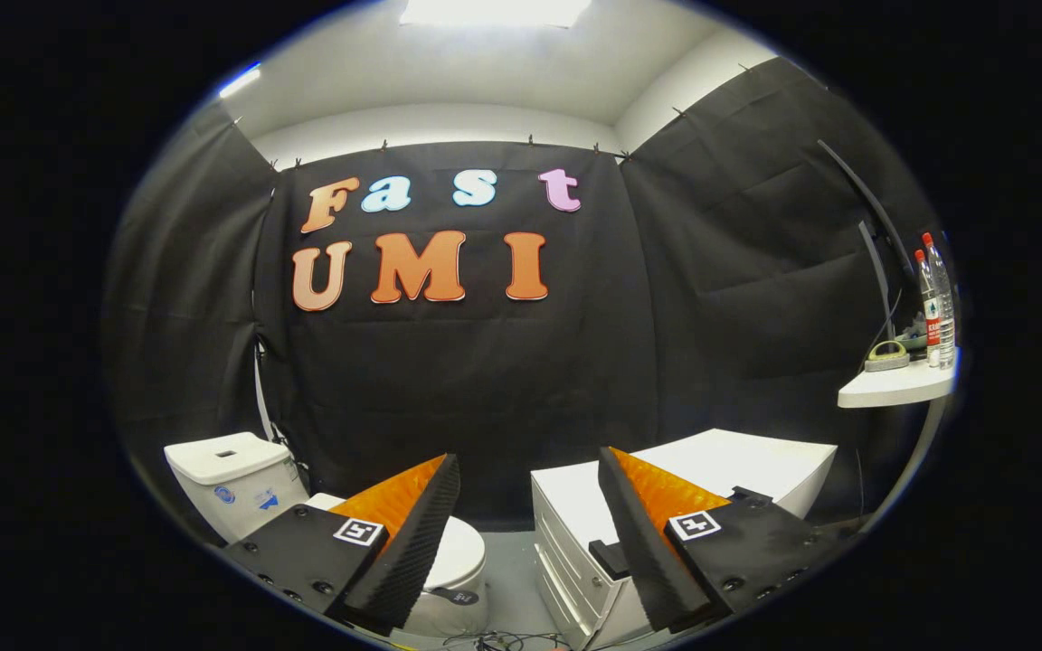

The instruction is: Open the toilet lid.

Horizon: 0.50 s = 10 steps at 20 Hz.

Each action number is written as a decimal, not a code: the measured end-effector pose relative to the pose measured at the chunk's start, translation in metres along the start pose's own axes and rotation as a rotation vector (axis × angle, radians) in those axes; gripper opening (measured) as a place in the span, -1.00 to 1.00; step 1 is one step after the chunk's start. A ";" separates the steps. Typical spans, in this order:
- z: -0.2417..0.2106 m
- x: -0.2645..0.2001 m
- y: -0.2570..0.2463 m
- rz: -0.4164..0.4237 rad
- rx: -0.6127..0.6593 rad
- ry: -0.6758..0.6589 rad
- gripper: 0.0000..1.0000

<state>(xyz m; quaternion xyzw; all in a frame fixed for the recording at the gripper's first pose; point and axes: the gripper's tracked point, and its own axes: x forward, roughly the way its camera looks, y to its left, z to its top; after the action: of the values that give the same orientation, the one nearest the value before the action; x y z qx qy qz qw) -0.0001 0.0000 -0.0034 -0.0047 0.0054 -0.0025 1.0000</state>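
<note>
The gripper [528, 506] hangs with its 2 fingers [412, 533] spread wide apart, nothing between them. The toilet [241, 488] stands low beyond the left finger, its closed lid [462, 551] partly hidden behind that finger. A white drawer cabinet [756, 466] sits beyond the right finger.

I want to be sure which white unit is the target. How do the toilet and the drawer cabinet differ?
The toilet is rounded, with a closed lid and a boxy tank behind; the cabinet is square-edged with a flat top and stacked drawer fronts. The toilet sits beyond the left finger, the cabinet beyond the right one. Both are white and stand on the floor. The gripper jaws are open, holding nothing.
</note>
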 end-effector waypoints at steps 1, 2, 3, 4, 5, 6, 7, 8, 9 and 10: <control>0.000 0.001 0.000 -0.001 -0.002 -0.001 0.97; 0.001 0.000 0.000 0.000 0.000 -0.003 0.97; 0.003 0.000 0.000 0.000 0.004 -0.006 0.97; 0.004 0.000 0.000 -0.001 0.007 -0.006 0.97; 0.001 0.000 -0.001 -0.001 0.009 0.000 0.97; -0.001 0.001 0.001 0.003 0.010 0.009 0.97; -0.004 0.000 0.004 0.008 0.009 0.018 0.97; -0.005 -0.001 0.005 0.011 0.006 0.024 0.97; -0.003 -0.001 0.004 0.004 0.004 0.021 0.98; 0.001 0.001 0.002 -0.002 0.015 0.014 0.97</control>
<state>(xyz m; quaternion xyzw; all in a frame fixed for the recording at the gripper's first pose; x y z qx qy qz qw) 0.0008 0.0024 -0.0027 0.0029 0.0125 -0.0038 0.9999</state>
